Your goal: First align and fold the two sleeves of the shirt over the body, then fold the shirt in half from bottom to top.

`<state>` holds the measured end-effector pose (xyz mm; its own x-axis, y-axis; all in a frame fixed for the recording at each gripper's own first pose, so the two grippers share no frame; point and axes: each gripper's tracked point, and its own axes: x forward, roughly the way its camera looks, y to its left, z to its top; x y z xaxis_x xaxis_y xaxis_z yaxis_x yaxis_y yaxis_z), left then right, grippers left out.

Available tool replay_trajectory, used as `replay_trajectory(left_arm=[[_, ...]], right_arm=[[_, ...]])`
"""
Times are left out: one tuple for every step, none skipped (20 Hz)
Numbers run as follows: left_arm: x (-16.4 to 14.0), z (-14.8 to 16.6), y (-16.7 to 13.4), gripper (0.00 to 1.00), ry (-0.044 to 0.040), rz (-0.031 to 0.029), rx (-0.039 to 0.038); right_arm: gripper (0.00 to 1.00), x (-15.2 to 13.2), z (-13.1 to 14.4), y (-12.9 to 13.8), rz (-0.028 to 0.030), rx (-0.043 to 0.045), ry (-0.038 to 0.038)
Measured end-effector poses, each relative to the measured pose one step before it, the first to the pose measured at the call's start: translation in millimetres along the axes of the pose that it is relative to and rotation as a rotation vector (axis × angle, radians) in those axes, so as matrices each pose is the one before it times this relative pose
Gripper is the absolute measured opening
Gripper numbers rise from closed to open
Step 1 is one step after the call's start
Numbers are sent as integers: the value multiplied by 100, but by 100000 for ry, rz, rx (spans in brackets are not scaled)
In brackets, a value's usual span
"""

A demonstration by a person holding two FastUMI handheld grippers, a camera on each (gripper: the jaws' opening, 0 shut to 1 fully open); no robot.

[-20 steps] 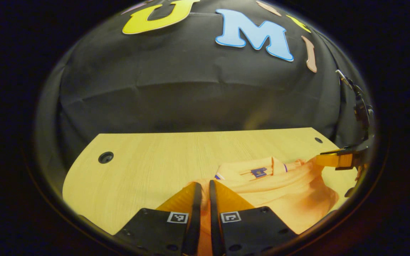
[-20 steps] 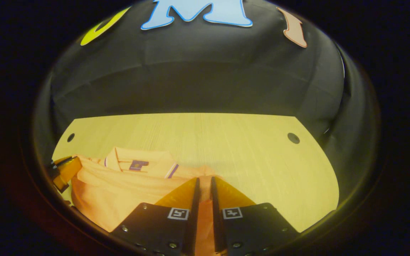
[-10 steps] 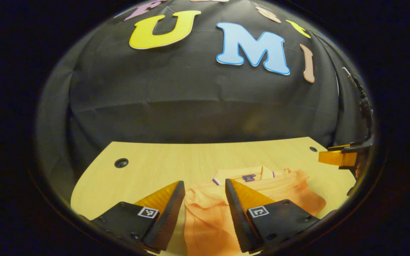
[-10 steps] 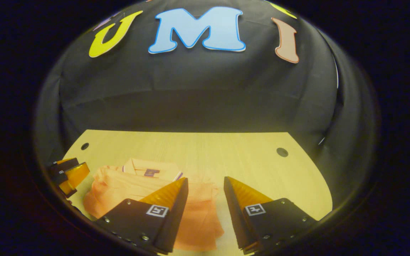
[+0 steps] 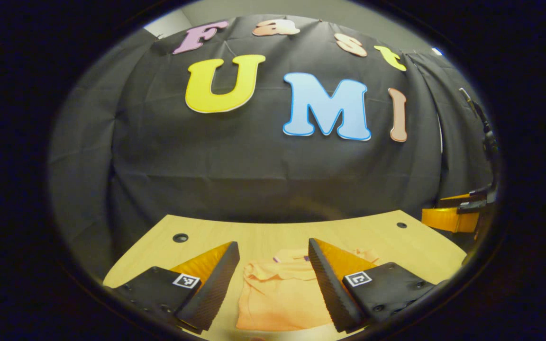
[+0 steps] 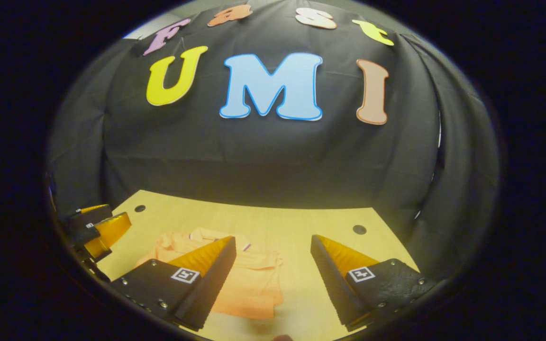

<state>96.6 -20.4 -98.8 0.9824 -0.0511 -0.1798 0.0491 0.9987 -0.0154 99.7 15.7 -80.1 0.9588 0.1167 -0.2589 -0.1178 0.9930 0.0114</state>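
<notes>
Two grippers hang above the table with nothing in them. Nearest in the left gripper view, our left gripper [image 5: 273, 279] has its fingers spread wide, and between them, lower down, lies the orange polo shirt of soft knit cloth [image 5: 280, 296]. In the right gripper view our right gripper [image 6: 273, 277] is spread just as wide and grips nothing; the shirt [image 6: 249, 284] shows partly behind its left finger and runs off toward the other gripper.

The shirt rests on the pale wood-grain tabletop [image 5: 263, 234], a compact bundle with its collar and a small dark mark at the far end. We judge that the sleeves are in and the bottom has been brought up over the body, so the step in hand looks like release and retreat. To do that well, we would lift both grippers straight up and apart, fingers wide, so no finger catches the top layer and drags the fold open. The near edge seems fairly straight; we cannot tell whether the far corners line up under the collar, so we would check them before calling it done.

Farther off sit two round dark holes in the tabletop [image 6: 359, 229], well apart from the shirt, and beyond the table hangs the black cloth wall [image 5: 235, 156].
</notes>
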Motion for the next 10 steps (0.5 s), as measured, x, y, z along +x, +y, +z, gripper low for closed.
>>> replay_trajectory(left_arm=[[-910, 414, -338, 94, -1127, 648, -458], [-1221, 421, -489, 94, -1001, 867, -334], [-961, 292, -173, 94, -865, 1153, 108], [-972, 352, -259, 95, -1088, 1151, 174], [-1074, 424, -470, 96, -1165, 881, -185], [-848, 354, -443, 94, -761, 548, -568], [-920, 317, -514, 94, -487, -21, -295], [-845, 386, -333, 94, -700, 224, 392], [-712, 440, -237, 94, -883, 127, 643], [-768, 482, -125, 94, -727, 556, 937]], right_arm=[[98, -1171, 500, -305, -243, -2037, -2300], [98, -1244, 561, -213, 206, -1560, -2554], [98, -1167, 429, -5, 760, -1415, -1934], [98, -1094, 262, -22, 631, -780, -1751], [98, -1057, 364, 165, 1426, -501, -1588], [98, -946, 332, 149, 1260, -521, -1693], [98, -970, 432, 121, 653, -813, -1746], [98, -891, 297, -1, 113, -1277, -1542], [97, -825, 354, -28, -520, -1651, -1392], [97, -671, 270, -129, -831, -1696, -1494]])
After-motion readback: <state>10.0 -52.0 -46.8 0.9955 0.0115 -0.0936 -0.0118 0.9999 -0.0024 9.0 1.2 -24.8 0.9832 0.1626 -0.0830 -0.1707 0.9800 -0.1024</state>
